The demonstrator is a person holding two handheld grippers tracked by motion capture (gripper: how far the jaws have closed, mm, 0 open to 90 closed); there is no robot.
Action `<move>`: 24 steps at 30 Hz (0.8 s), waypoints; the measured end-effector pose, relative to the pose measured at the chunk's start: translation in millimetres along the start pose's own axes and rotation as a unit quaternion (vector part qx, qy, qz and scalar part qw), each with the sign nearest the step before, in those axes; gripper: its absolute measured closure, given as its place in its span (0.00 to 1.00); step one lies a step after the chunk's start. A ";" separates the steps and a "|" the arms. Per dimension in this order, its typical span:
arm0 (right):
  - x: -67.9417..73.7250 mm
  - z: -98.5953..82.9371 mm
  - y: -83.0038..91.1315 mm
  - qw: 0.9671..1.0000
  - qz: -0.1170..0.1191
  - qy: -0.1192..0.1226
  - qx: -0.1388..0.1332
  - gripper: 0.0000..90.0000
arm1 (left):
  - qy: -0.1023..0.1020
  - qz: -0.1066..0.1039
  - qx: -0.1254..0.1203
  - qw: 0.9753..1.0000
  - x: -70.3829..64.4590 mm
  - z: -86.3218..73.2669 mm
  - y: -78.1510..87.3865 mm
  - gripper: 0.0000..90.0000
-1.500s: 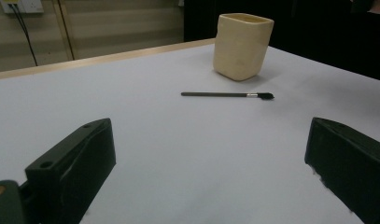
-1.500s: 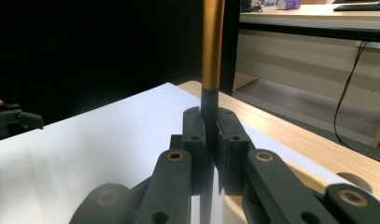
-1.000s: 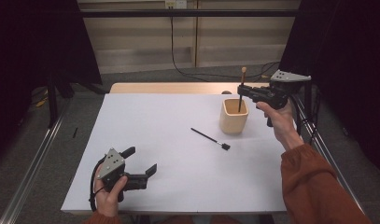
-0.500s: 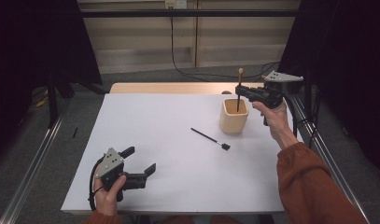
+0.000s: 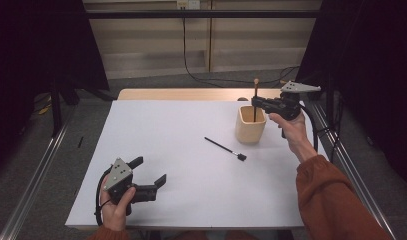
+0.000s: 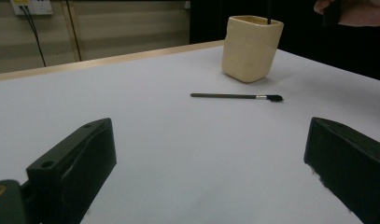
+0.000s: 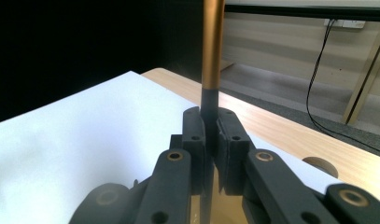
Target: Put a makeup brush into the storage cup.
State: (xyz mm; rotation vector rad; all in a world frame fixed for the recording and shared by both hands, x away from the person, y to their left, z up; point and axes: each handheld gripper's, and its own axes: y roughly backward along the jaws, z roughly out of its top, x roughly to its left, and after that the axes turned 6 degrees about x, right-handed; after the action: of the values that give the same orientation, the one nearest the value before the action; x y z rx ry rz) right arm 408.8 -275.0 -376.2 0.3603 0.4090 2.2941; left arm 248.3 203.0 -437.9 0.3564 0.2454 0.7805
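A lab: white-covered table (image 5: 191, 165), black curtains (image 5: 36, 60), trailing wall cables (image 5: 191, 70)

White table (image 5: 191, 130) with black cable (image 5: 191, 65) on the floor behind.

No readable text from my station.

I find no lettering, brand, number or sign that I can read on anything in my three views; the surfaces I can see are plain and unmarked.
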 end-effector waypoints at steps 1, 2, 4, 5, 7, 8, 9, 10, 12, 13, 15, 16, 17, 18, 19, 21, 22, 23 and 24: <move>0.1 -0.6 -0.3 1.000 0.001 0.000 0.000 0.92 | 0.002 0.000 0.000 1.000 -0.2 0.0 0.0 0.02; 0.2 -1.5 -0.7 1.000 0.001 0.000 0.001 0.92 | 0.003 -0.001 -0.001 1.000 -0.2 0.0 0.0 0.02; -0.4 -3.7 -1.7 1.000 0.002 -0.002 0.003 0.92 | 0.003 -0.002 -0.003 1.000 0.1 0.0 0.1 0.02; -0.3 -5.0 -2.4 1.000 0.001 -0.003 0.003 0.92 | 0.002 -0.002 -0.002 1.000 0.5 -0.1 0.1 0.02; 0.1 -8.1 -3.7 1.000 0.002 -0.006 0.007 0.92 | 0.000 0.003 0.002 1.000 -0.2 -0.1 -0.7 0.02; 0.3 -9.6 -4.5 1.000 0.002 -0.006 0.008 0.92 | -0.001 0.004 0.003 1.000 -0.9 0.0 -1.5 0.03; 0.7 -10.9 -5.2 1.000 0.003 -0.007 0.010 0.92 | -0.003 0.005 0.004 1.000 -1.1 0.4 -1.8 0.03; 0.9 -12.1 -6.1 1.000 0.003 -0.009 0.011 0.92 | -0.001 0.006 0.003 1.000 -1.6 0.5 -1.9 0.03; 0.5 -14.4 -7.0 1.000 0.003 -0.010 0.013 0.92 | 0.002 0.006 0.001 1.000 -1.1 0.5 -1.5 0.02; 0.3 -15.3 -7.2 1.000 0.003 -0.010 0.013 0.92 | 0.002 0.006 0.001 1.000 -0.2 0.3 -1.3 0.02; -0.3 -16.6 -6.8 1.000 0.004 -0.011 0.014 0.92 | 0.005 0.006 0.001 1.000 0.8 0.1 -1.4 0.03; -0.4 -17.2 -6.7 1.000 0.004 -0.010 0.014 0.92 | 0.005 0.007 0.001 1.000 0.9 0.1 -1.3 0.03; -0.3 -17.9 -6.7 1.000 0.004 -0.012 0.013 0.92 | 0.005 0.007 0.001 1.000 0.9 0.0 -1.3 0.03; -0.5 -18.9 -6.9 1.000 0.004 -0.013 0.013 0.92 | 0.004 0.007 0.003 1.000 0.7 0.2 -1.2 0.03; -0.2 -20.1 -7.3 1.000 0.004 -0.013 0.014 0.92 | 0.003 0.008 0.003 1.000 0.3 0.3 -1.3 0.02; 0.4 -23.2 -8.3 1.000 0.005 -0.013 0.016 0.92 | -0.004 0.013 0.004 1.000 -0.7 0.7 -1.5 0.02; 0.3 -24.8 -9.1 1.000 0.005 -0.014 0.018 0.92 | -0.005 0.011 0.004 1.000 -0.4 0.7 -1.7 0.02; 0.0 -26.0 -9.8 1.000 0.005 -0.018 0.017 0.92 | -0.004 0.010 0.005 1.000 -0.2 0.7 -1.9 0.02; -0.4 -27.1 -10.3 1.000 0.006 -0.019 0.018 0.92 | -0.004 0.011 0.005 1.000 -0.2 0.7 -1.9 0.02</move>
State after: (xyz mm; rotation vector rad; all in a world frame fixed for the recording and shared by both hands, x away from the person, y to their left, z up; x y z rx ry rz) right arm 405.5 -273.4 -405.0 0.4241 0.4308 2.2904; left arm 249.6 201.4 -438.0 0.3718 0.2380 0.7999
